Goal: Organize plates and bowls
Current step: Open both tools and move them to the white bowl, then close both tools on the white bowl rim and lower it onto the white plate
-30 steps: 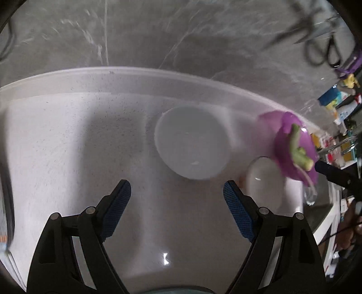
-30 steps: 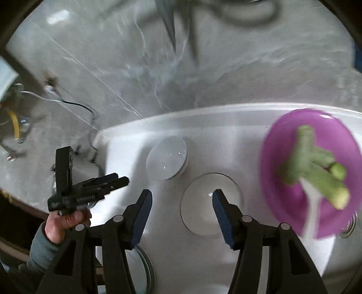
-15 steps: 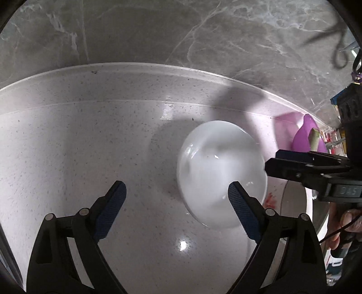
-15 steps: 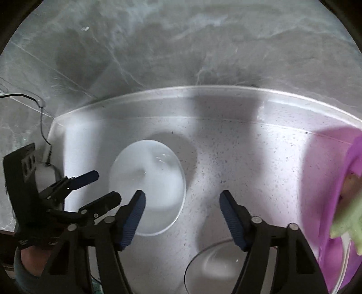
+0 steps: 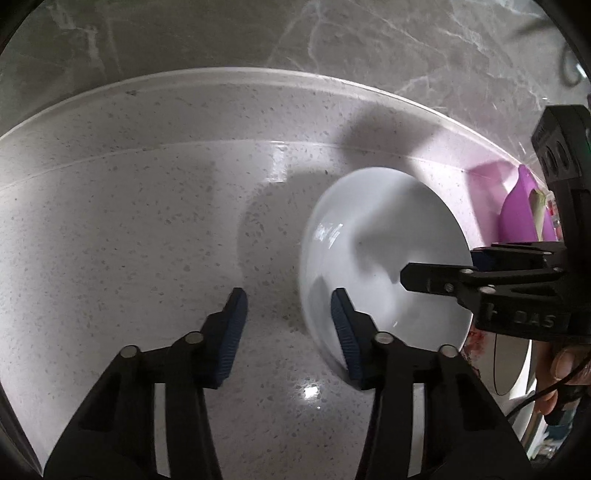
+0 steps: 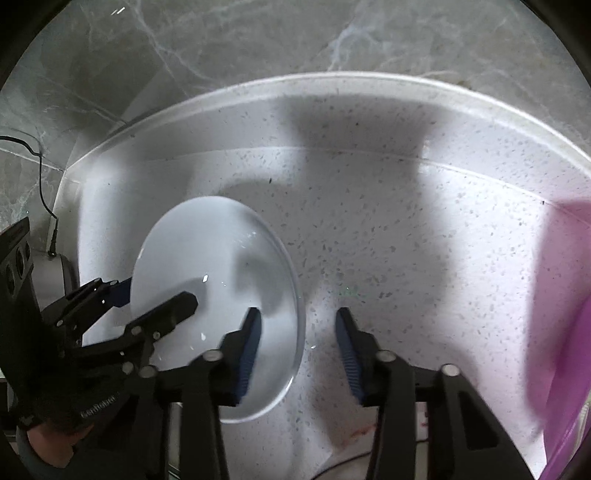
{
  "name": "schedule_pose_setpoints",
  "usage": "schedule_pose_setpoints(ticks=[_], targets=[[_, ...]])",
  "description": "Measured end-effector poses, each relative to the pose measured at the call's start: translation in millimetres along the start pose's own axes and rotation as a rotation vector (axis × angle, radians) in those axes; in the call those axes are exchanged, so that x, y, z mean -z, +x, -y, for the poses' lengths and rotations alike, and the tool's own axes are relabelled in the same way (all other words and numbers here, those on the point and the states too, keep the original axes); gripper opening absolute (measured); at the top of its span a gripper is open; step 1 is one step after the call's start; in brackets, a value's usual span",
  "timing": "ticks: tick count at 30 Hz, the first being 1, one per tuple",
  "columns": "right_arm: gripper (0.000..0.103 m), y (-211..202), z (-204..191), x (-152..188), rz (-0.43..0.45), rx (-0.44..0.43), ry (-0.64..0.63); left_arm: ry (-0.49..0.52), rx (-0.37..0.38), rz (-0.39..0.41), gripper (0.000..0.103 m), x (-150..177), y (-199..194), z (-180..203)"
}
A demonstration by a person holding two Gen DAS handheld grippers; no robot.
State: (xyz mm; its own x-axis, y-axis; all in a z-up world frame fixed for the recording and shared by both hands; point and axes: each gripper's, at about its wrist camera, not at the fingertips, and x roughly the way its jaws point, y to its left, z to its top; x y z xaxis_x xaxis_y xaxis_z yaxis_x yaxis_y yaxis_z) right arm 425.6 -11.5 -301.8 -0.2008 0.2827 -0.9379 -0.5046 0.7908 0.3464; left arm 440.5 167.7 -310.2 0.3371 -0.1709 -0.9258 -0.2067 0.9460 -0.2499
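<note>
A white bowl [image 5: 380,236] sits on the speckled white counter [image 5: 147,221]; it also shows in the right wrist view [image 6: 207,258]. My left gripper [image 5: 286,321] straddles the bowl's left rim, one finger inside, one outside, jaws narrowed but with a gap. My right gripper [image 6: 297,332] straddles the bowl's right rim the same way. A purple bowl [image 5: 517,214] holding a pale green vegetable stands far right; its blurred edge shows in the right wrist view [image 6: 565,332].
A grey marble wall [image 5: 295,33] rises behind the counter's raised back edge. A clear glass plate [image 5: 511,363] lies on the counter to the right, behind the right gripper's body [image 5: 517,280]. A black cable [image 6: 40,177] runs at the counter's left end.
Both grippers have moved in over the white bowl and narrowed their jaws around its opposite rims. The purple bowl has slid to the edge of both views.
</note>
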Motion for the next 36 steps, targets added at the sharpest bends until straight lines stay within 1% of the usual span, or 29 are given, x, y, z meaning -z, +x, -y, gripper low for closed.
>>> schedule_pose_setpoints(ticks=[1,2,3,4,6,9,11,15,19,24,29,32,36], targets=[[0.020,2,-1,0,-0.004,-0.006,-0.003,0.001,0.007,0.007,0.033,-1,2,1],[0.016,4,-4,0,-0.004,-0.017,-0.006,0.009,0.008,0.012,0.024,-1,2,4],[0.013,5,-7,0,-0.007,-0.025,-0.014,0.019,0.006,0.014,0.015,-2,3,6],[0.013,6,-10,0,-0.006,-0.019,-0.020,0.030,0.001,0.015,0.010,-3,5,10],[0.013,7,-12,1,-0.003,-0.007,-0.026,0.041,-0.024,0.021,0.010,-3,3,14],[0.012,9,-11,4,0.004,-0.022,-0.019,0.031,-0.010,0.021,0.009,-1,-2,16],[0.012,8,-14,5,0.015,-0.021,-0.024,0.038,-0.017,0.025,0.009,-1,-5,20],[0.012,-7,-14,6,0.036,-0.030,-0.024,0.038,-0.018,0.044,0.009,-2,-19,26],[0.012,-34,-15,17,0.065,-0.036,-0.033,0.054,-0.013,0.065,0.009,7,-45,37],[0.012,-72,-8,50,0.104,-0.042,-0.032,0.086,0.014,0.081,0.009,28,-76,62],[0.013,-110,10,96,0.142,-0.033,-0.003,0.143,0.070,0.080,0.009,59,-99,103],[0.013,-129,27,133,0.163,-0.024,0.025,0.194,0.122,0.057,0.010,87,-106,137],[0.014,-153,57,197,0.172,-0.007,0.078,0.253,0.188,-0.001,0.011,130,-103,184]])
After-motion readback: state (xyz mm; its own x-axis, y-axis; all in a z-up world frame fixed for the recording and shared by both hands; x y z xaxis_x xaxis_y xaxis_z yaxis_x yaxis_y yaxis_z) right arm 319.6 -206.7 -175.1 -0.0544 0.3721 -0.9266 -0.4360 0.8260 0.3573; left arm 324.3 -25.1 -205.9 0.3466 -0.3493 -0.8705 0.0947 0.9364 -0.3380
